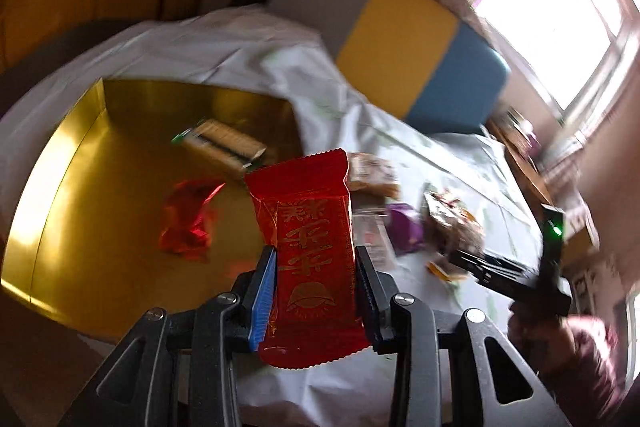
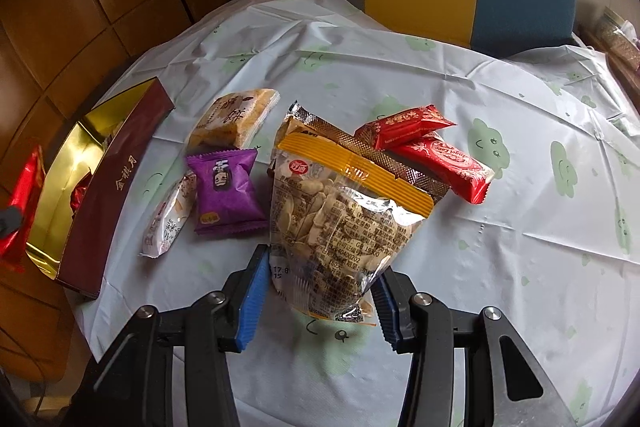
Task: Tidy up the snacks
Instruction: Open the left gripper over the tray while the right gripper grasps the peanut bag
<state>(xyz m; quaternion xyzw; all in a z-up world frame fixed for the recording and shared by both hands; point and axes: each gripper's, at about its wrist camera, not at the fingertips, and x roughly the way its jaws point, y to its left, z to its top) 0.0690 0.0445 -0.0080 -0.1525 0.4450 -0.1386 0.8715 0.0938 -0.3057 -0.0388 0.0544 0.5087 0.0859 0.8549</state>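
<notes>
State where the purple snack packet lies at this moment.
In the right wrist view the purple snack packet lies flat on the tablecloth, left of the seed bag, in front of the yellow cake packet, beside a white packet.

The box (image 2: 100,195) sits at the table's (image 2: 480,247) left edge, two packets (image 1: 224,145) inside. The peanut bag (image 2: 340,219) lies mid-table, small packets (image 2: 226,187) between, two bars (image 2: 436,155) behind it.
</notes>
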